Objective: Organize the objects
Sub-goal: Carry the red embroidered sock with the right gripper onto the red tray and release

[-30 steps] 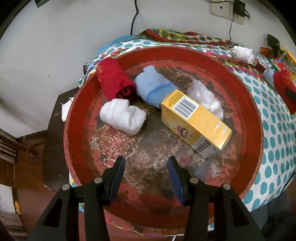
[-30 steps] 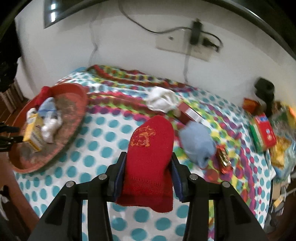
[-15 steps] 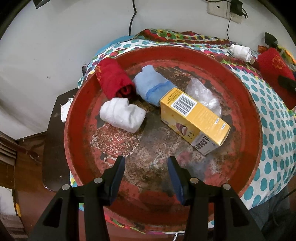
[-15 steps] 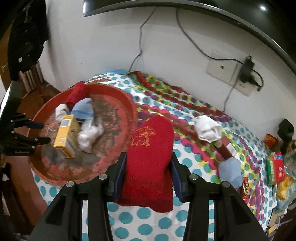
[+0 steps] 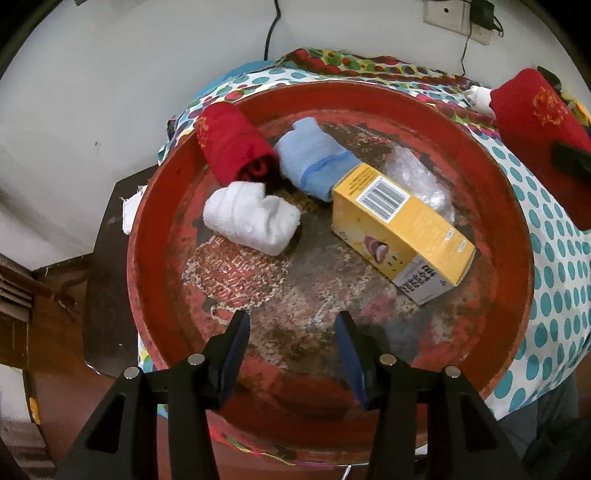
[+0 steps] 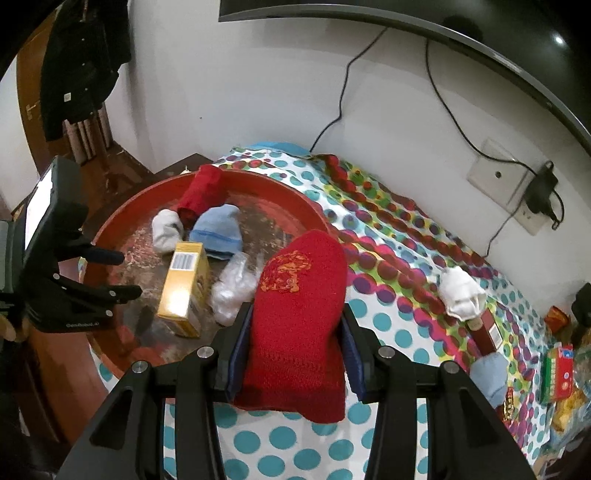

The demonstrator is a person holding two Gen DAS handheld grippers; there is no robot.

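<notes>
Left wrist view. Left gripper [image 5: 291,332] hangs over the near part of a round red tray [image 5: 155,229], jaws open, nothing between them. Tray floor worn, paint flaked to grey and white patches. In the tray: rolled red sock [image 5: 232,147] at far left against the rim, blue sock [image 5: 314,162] just right of it, white sock [image 5: 251,218] nearer, a yellow box [image 5: 402,229] lying on its side at right, clear plastic wrap [image 5: 417,177] behind the box. Tray sits on a polka-dot cloth [image 5: 554,258] covering the worktop. White wall [image 5: 110,74] behind, a black cable [image 5: 271,26] running down it, a socket plate [image 5: 443,14] at upper right. Dark wood floor [image 5: 55,332] at lower left. At the right edge, a second red sock [image 5: 535,118] held in the air.

Right wrist view. Right gripper [image 6: 295,339] has its jaws closed on the red sock [image 6: 299,317], orange emblem facing up; sock is above the cloth [image 6: 388,321], just right of the tray [image 6: 110,229]. Left gripper [image 6: 110,273] shows at left over the tray. On the cloth to the right: another white sock [image 6: 461,291], a dark red box [image 6: 484,332] touching it, another blue sock [image 6: 487,376] nearer, bright packets [image 6: 557,373] at the far right edge. Wall [image 6: 258,92] carries a socket with a charger [image 6: 539,192] plugged in and a cable [image 6: 340,96]. Dark clothing [image 6: 77,62] hangs at upper left.
</notes>
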